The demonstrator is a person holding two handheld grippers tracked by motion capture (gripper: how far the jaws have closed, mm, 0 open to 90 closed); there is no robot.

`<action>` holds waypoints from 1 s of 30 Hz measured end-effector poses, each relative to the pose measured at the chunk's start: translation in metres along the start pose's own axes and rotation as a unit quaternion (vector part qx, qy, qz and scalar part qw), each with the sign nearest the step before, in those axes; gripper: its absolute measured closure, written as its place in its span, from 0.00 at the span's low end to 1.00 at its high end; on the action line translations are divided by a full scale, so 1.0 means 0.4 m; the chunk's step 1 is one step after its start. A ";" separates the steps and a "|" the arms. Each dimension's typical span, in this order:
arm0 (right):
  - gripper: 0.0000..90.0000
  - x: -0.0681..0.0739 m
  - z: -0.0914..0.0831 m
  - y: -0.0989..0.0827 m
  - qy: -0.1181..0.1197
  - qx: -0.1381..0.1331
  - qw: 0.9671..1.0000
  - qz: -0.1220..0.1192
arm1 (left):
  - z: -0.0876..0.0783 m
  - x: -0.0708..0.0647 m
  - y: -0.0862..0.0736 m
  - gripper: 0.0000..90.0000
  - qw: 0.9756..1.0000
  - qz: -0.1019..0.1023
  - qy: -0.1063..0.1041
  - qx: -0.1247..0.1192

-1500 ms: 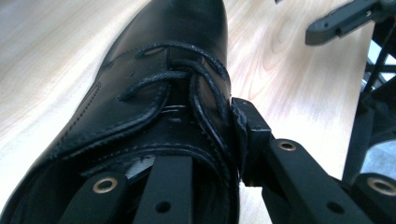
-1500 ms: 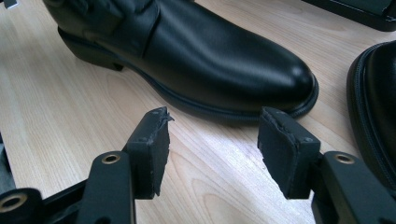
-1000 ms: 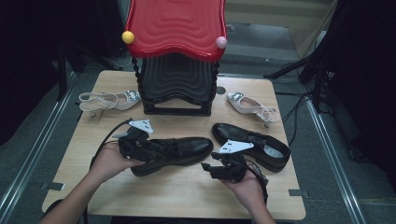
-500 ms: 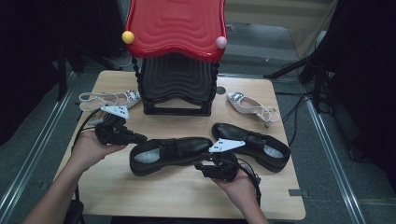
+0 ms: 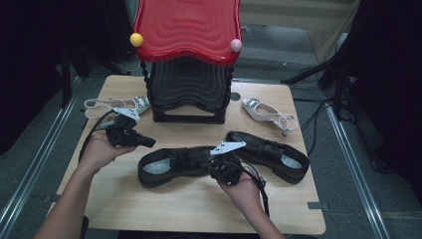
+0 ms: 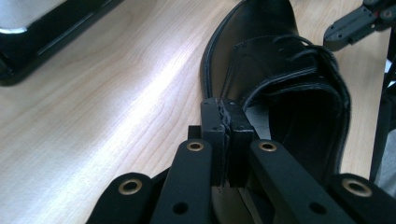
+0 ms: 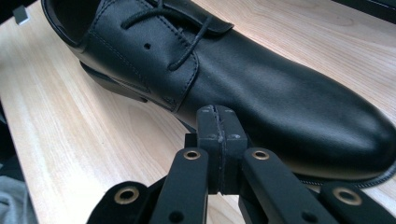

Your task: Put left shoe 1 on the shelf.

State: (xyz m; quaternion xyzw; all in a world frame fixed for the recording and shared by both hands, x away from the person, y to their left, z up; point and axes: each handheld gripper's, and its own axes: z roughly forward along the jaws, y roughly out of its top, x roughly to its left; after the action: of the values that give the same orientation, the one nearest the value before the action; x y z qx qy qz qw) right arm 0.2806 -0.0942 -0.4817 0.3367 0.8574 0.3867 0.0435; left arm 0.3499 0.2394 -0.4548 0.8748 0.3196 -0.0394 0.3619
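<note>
Black shoe [image 5: 171,164] untouched | left gripper [image 5: 149,143] closed, empty — level | right gripper [image 5: 209,168] just closed, empty — level

free: bare table [image 5: 164,209] front | blocked: black shoes [image 5: 171,164] mid, rack [image 5: 189,92] behind

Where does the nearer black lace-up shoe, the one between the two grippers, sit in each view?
High view: near black shoe lies low centre, toe pointing right.
Left gripper view: its heel opening and laces fill the upper right.
Right gripper view: its toe and laces cross the top.
Shared landmark: the wooden tabletop beneath it.
</note>
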 end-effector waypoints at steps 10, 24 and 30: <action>1.00 0.007 0.036 -0.028 -0.003 0.013 1.000 0.028 | 0.044 0.031 -0.036 0.98 1.000 -0.013 0.003 0.006; 1.00 -0.009 0.051 -0.022 -0.015 0.006 1.000 0.022 | 0.077 0.011 -0.040 1.00 1.000 -0.012 -0.016 0.015; 1.00 -0.021 0.058 -0.010 -0.022 0.005 1.000 0.022 | 0.073 -0.001 -0.056 1.00 1.000 -0.016 -0.020 0.014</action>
State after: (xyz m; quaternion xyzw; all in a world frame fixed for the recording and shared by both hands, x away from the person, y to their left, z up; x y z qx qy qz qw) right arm 0.2928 -0.0864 -0.5023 0.3644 0.8503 0.3763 0.0519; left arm 0.3411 0.2318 -0.4898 0.8738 0.3253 -0.0670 0.3552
